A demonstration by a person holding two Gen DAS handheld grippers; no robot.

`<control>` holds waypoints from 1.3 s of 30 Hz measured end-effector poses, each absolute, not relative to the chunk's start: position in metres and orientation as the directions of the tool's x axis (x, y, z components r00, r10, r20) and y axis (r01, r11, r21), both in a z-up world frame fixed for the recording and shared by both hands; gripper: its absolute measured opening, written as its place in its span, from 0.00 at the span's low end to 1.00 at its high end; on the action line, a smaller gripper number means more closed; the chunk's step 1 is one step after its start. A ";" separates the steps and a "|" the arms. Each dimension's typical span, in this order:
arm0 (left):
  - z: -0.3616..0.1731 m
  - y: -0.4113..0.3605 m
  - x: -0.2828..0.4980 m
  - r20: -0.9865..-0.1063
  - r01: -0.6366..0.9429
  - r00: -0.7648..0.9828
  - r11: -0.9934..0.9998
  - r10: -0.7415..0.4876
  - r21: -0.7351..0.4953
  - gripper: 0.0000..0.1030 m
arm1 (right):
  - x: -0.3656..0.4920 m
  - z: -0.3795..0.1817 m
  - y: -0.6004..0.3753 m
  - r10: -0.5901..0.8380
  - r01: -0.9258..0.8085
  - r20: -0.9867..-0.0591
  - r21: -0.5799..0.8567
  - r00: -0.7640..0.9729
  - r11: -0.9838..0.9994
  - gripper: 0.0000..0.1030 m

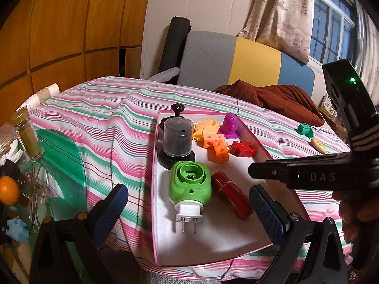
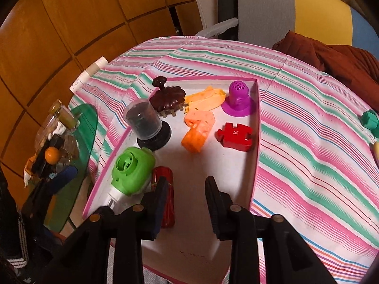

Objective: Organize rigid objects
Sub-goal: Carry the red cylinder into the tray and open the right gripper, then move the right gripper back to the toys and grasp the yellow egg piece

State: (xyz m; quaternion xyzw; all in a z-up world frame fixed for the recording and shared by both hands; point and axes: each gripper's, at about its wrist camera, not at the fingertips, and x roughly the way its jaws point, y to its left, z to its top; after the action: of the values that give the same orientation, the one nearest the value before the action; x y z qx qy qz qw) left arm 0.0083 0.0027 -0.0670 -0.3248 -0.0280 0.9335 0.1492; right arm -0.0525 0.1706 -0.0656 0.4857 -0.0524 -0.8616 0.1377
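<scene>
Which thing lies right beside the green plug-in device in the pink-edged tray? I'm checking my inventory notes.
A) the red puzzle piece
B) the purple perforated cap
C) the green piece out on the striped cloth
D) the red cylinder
D: the red cylinder lies right beside the green plug-in device in the tray; the other things sit farther off.

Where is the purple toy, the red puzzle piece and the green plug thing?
purple toy (image 2: 239,95), right wrist view, on its holed dome.
red puzzle piece (image 2: 234,137), right wrist view, on its top face by the letter K.
green plug thing (image 1: 189,184), left wrist view, on its green body.
</scene>
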 end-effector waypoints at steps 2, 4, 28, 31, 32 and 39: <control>-0.067 0.003 0.009 -0.598 -0.261 -0.745 -0.954 0.297 -0.149 1.00 | -0.051 -0.067 0.172 -0.289 0.184 -0.824 0.226 -0.487 -0.956 0.31; -0.067 0.003 0.009 -0.600 -0.263 -0.743 -0.953 0.298 -0.148 1.00 | -0.049 -0.066 0.177 -0.284 0.169 -0.821 0.230 -0.495 -0.958 0.31; -0.055 0.061 0.025 -0.606 -0.426 -0.702 -0.902 0.373 -0.062 1.00 | -0.036 -0.065 0.307 -0.044 -0.062 -0.843 0.091 -0.536 -0.994 0.32; -0.051 0.077 0.027 -0.609 -0.466 -0.686 -0.883 0.397 -0.051 1.00 | -0.037 -0.073 0.326 -0.002 -0.078 -0.858 0.049 -0.514 -0.996 0.33; -0.051 0.081 0.028 -0.610 -0.478 -0.681 -0.877 0.405 -0.048 1.00 | -0.038 -0.077 0.332 0.010 -0.082 -0.863 0.036 -0.504 -0.996 0.33; -0.048 0.117 0.034 -0.634 -0.559 -0.634 -0.829 0.443 -0.021 1.00 | -0.044 -0.093 0.402 0.131 -0.172 -0.890 -0.061 -0.437 -0.983 0.35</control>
State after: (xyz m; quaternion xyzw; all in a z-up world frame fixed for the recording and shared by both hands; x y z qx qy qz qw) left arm 0.0338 0.1167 -0.0481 -0.3248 0.0889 0.8995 0.2785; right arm -0.0439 0.4022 -0.0933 0.5229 -0.0195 -0.8474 -0.0895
